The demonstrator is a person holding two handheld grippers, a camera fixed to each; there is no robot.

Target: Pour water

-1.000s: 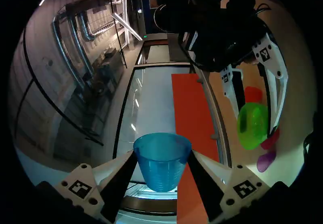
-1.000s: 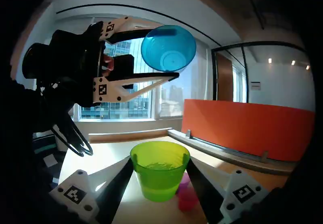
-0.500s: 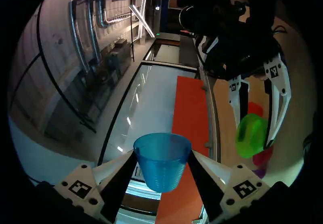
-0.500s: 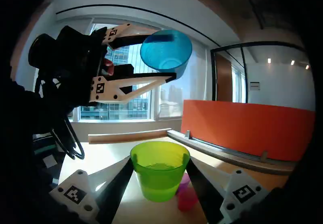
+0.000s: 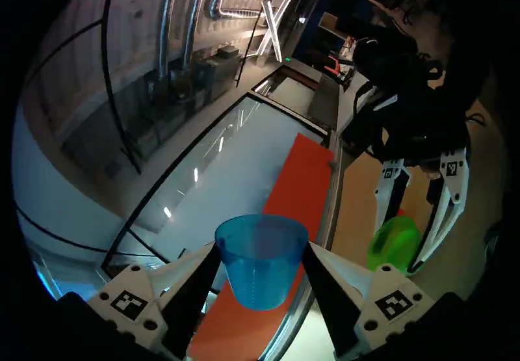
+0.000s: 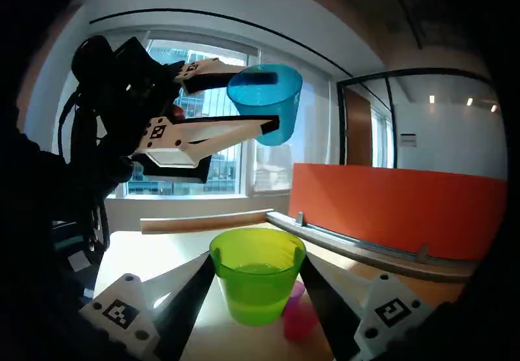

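Tipped back toward upright since a second before, the blue cup (image 6: pixel 265 101), clamped in the left gripper (image 5: pixel 260 252), hung high above the green cup (image 6: pixel 257 296), which the right gripper (image 6: pixel 257 260) squeezed, water (image 6: pixel 258 269) inside.

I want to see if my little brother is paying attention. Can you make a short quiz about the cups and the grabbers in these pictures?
1. True or false: the left gripper holds the see-through blue plastic cup higher up than the see-through green plastic cup.
2. Which one is pinched between the fingers of the right gripper? A the blue cup, B the green cup, C a white mug.
3. What colour is the long divider panel standing behind the green cup?

Key: 1 true; 2 B; 3 orange.
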